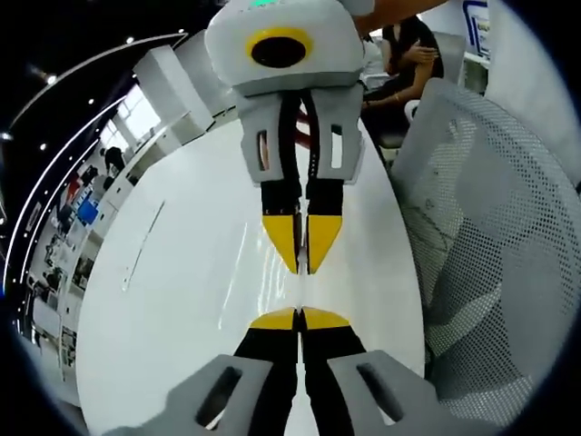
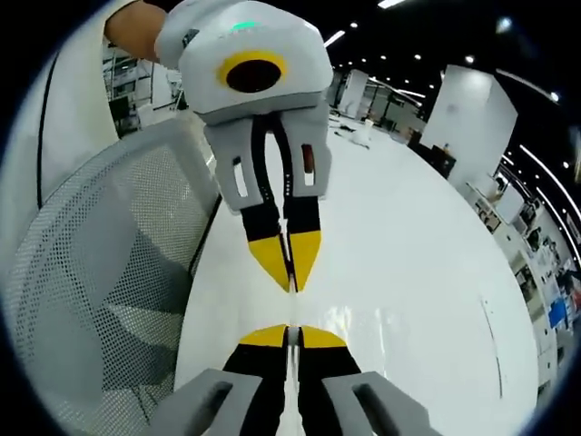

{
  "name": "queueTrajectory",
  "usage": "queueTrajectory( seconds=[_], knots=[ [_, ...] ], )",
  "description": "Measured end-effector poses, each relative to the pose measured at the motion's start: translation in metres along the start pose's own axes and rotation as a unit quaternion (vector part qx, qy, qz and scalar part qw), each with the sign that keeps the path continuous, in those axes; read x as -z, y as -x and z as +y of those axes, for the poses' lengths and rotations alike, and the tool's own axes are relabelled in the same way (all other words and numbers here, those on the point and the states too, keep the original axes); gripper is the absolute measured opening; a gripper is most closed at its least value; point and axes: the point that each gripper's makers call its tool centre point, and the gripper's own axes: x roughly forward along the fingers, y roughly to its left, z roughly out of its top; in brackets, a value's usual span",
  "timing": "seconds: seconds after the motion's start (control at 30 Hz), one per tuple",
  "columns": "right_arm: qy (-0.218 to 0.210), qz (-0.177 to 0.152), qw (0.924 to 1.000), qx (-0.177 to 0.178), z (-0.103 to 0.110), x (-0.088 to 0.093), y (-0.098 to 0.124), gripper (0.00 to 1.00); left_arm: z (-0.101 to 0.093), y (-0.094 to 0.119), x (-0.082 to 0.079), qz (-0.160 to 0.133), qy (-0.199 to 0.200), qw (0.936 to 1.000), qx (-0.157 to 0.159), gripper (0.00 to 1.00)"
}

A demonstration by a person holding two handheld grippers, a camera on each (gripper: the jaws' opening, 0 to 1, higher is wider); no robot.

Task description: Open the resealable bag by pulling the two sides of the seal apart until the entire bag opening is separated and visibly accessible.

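Your left gripper (image 1: 300, 320) and right gripper (image 2: 287, 337) face each other tip to tip above the white tabletop (image 1: 182, 300), fingers on both pressed closed. A thin clear film, apparently the resealable bag (image 1: 299, 289), stretches between them, its edge pinched in each pair. A mesh chair (image 1: 490, 236) stands beside the tabletop
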Motion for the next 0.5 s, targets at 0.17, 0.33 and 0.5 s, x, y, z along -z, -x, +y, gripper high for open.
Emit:
queueTrajectory(
  seconds=[0.17, 0.33, 0.5],
  knots=[
    [-0.001, 0.014, 0.9999, 0.004, 0.002, 0.013, 0.007, 0.00, -0.001, 0.000, 0.005, 0.005, 0.008, 1.0000, 0.001, 0.00],
    [0.006, 0.017, 0.9998, 0.003, 0.004, 0.015, 0.007, 0.00, -0.007, -0.002, 0.003, 0.007, -0.011, 0.9999, 0.003, 0.00],
    [0.009, 0.015, 0.9998, 0.000, 0.005, 0.014, 0.006, 0.00, -0.006, -0.004, 0.001, 0.001, -0.001, 1.0000, 0.003, 0.05]
  ],
)
